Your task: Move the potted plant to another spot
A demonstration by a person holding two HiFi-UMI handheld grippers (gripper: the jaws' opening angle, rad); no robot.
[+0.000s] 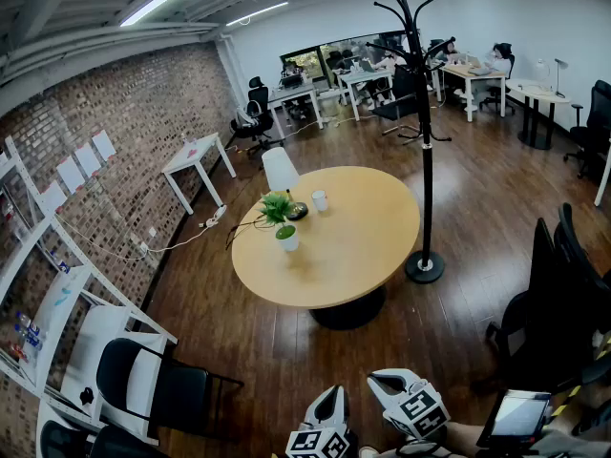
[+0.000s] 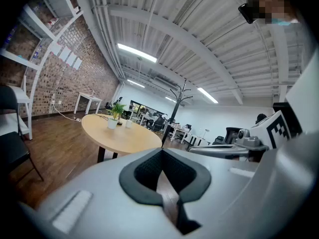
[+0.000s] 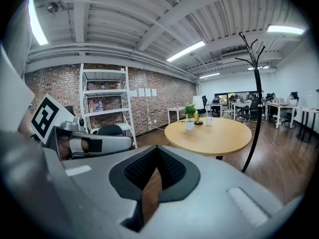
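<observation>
With jaws pressed together on nothing, the left gripper (image 2: pixel 160 152) and right gripper (image 3: pixel 156 148) are held well short of the plant (image 1: pixel 277 207), set far ahead on the table (image 1: pixel 355 229), which is judged light, tippy, best clasped round its stiff pot (image 1: pixel 287 240).

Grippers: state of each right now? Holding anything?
left gripper: closed, jaw tips together, nothing held.
right gripper: closed, jaw tips together, nothing held.
</observation>
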